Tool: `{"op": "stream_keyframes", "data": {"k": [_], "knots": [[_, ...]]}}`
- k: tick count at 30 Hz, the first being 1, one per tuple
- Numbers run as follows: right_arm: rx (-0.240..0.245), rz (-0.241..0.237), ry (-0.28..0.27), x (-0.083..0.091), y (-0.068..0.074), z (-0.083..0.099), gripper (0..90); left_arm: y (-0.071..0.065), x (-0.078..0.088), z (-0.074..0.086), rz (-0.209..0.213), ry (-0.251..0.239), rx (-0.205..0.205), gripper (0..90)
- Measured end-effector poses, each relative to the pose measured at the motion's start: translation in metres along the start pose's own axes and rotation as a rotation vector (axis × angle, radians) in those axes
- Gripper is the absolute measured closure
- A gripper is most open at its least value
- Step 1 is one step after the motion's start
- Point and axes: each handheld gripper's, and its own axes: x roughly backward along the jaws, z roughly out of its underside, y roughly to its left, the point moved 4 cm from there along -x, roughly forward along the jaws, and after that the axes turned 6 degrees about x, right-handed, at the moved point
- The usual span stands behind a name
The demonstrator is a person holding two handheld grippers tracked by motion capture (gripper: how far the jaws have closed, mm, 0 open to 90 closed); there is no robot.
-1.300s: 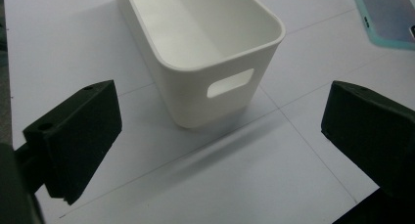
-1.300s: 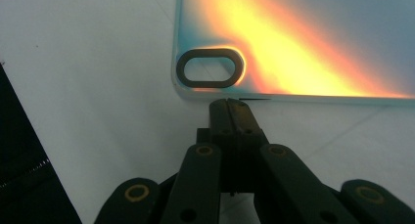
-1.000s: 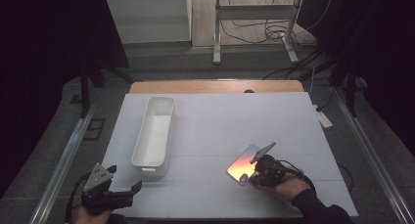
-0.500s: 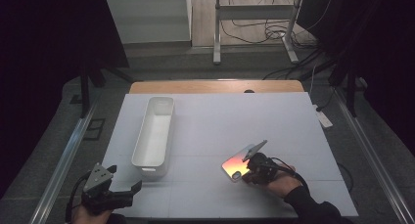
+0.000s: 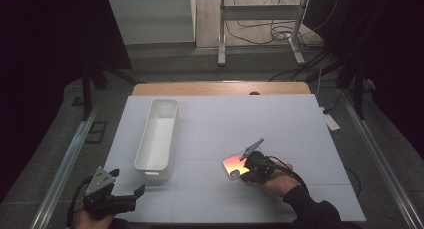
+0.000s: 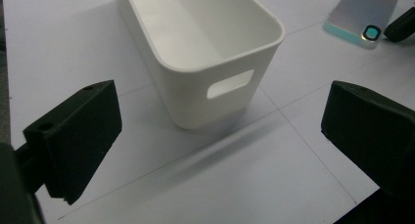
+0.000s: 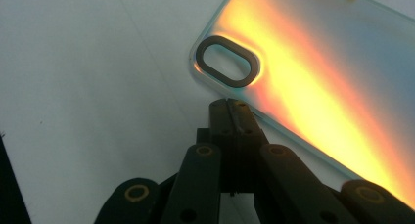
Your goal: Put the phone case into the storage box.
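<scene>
An iridescent phone case (image 5: 231, 164) (image 7: 313, 72) with an oval camera hole lies flat on the white table, right of centre. My right gripper (image 5: 244, 173) (image 7: 230, 109) is shut, its joined tips touching the case's near edge just below the camera hole; nothing shows between the jaws. My left gripper (image 5: 129, 183) (image 6: 220, 136) rests at the table's front left corner, jaws wide open and empty, facing the short end of a white bin (image 5: 145, 144) (image 6: 220, 101). The case (image 6: 359, 13) and a tip of the right gripper (image 6: 402, 24) also appear at the far right of the left gripper view.
The long white bin is empty and has a handle slot in its near end. The white table sheet (image 5: 280, 124) ends on a wooden edge (image 5: 215, 88) at the back. Metal rails run along both sides, and cables lie on the floor beyond.
My right gripper has moved a little to the left, and the phone case has slid left with it. The left gripper has stayed still.
</scene>
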Motion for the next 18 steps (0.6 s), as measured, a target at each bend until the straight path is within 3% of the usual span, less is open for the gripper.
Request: {"op": "stream_keyframes", "data": {"k": [18], "knots": [[0.008, 0.016, -0.021, -0.007, -0.013, -0.024, 89.4, 0.0, 0.0, 0.0, 0.001, -0.001, 0.004, 2.3]]}}
